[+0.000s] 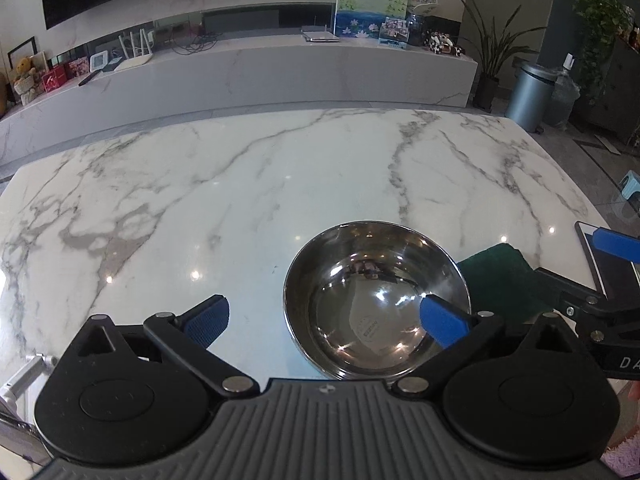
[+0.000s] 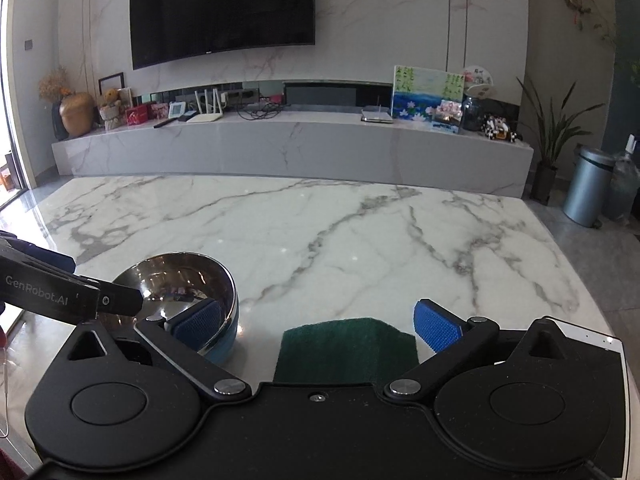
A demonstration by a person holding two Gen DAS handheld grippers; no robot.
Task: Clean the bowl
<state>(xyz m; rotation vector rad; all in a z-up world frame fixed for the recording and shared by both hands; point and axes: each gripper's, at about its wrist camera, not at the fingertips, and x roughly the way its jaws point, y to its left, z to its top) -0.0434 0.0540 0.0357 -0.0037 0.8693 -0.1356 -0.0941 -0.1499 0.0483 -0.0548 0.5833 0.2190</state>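
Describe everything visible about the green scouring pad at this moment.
The dark green rectangular scouring pad looks coarse and fibrous. It lies flat on the white marble table, right of the steel bowl and apart from it. The right gripper is low over it, open jaws on either side, not clamping; its near edge is hidden.

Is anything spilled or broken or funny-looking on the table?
Nothing looks spilled or broken. The steel bowl sits upright on the marble table, shiny and empty, with a label showing inside. The green scouring pad lies flat beside it. Both hand-held grippers, left and right, are open.
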